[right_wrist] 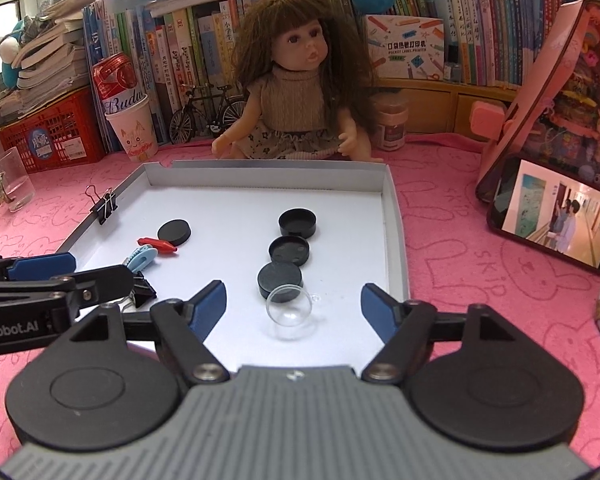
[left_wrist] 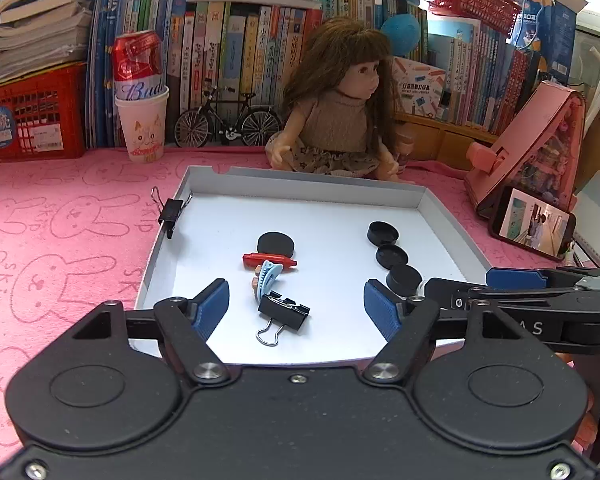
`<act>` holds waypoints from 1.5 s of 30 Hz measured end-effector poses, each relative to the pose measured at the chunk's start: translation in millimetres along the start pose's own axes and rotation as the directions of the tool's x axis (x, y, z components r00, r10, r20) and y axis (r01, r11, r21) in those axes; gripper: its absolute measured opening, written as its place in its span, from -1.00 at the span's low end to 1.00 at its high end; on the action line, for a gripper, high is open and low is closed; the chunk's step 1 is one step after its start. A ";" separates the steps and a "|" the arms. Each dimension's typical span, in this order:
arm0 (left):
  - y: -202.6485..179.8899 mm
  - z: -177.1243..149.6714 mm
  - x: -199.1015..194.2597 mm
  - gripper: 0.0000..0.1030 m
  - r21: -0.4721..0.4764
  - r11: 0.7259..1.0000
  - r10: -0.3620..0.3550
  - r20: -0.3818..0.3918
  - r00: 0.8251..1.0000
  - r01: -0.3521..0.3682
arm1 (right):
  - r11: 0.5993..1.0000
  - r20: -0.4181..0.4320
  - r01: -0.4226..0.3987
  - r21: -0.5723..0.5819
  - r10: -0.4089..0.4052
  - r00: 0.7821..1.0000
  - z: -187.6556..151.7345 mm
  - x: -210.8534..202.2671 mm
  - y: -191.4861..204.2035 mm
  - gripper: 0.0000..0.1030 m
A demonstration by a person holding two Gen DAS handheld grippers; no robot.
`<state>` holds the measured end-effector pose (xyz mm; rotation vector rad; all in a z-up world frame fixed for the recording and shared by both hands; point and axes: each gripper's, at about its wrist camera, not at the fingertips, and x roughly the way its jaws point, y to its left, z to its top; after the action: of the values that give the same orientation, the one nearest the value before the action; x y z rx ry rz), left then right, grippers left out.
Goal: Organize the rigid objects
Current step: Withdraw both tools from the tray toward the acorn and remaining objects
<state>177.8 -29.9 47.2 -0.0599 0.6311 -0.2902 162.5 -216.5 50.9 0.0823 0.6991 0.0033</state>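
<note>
Holding both tools over the near edge of the white tray (left_wrist: 168,240), you have the left gripper (left_wrist: 296,306) spread wide with a black binder clip (left_wrist: 284,310) lying loose between its pads, and the right gripper (right_wrist: 292,306) equally wide, gripping nothing, a clear dome lid (right_wrist: 290,306) lying free between its fingers. Count in the tray four black caps: three in a row (right_wrist: 296,222) (right_wrist: 289,251) (right_wrist: 280,278), one apart (right_wrist: 174,231); one red pin (left_wrist: 270,260), one blue hair clip (left_wrist: 266,276), and a second binder clip (left_wrist: 171,212) clamped on the left wall.
</note>
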 end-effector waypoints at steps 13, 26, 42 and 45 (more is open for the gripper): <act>-2.1 -15.8 -40.7 0.43 0.005 1.000 -0.015 0.069 0.998 0.014 | 1.000 0.062 0.006 -0.018 -0.005 0.998 -14.0 -30.3 4.3 0.68; 6.9 -41.0 -70.7 0.44 0.021 1.000 -0.002 0.105 0.995 0.000 | 0.998 0.112 -0.024 -0.050 0.030 0.993 -32.1 -56.3 16.9 0.70; 21.7 -66.1 -86.0 0.44 0.055 0.998 0.010 0.105 0.994 -0.016 | 0.989 0.160 -0.082 -0.123 0.101 0.982 -54.0 -73.9 32.8 0.70; 25.2 -68.8 -87.7 0.44 0.056 0.998 0.015 0.102 0.995 -0.021 | 0.985 0.161 -0.094 -0.143 0.117 0.980 -57.9 -75.6 36.4 0.70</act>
<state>76.1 21.5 38.3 -0.0142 0.5218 -0.2861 68.3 -178.2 58.1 -0.0099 0.5229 0.1440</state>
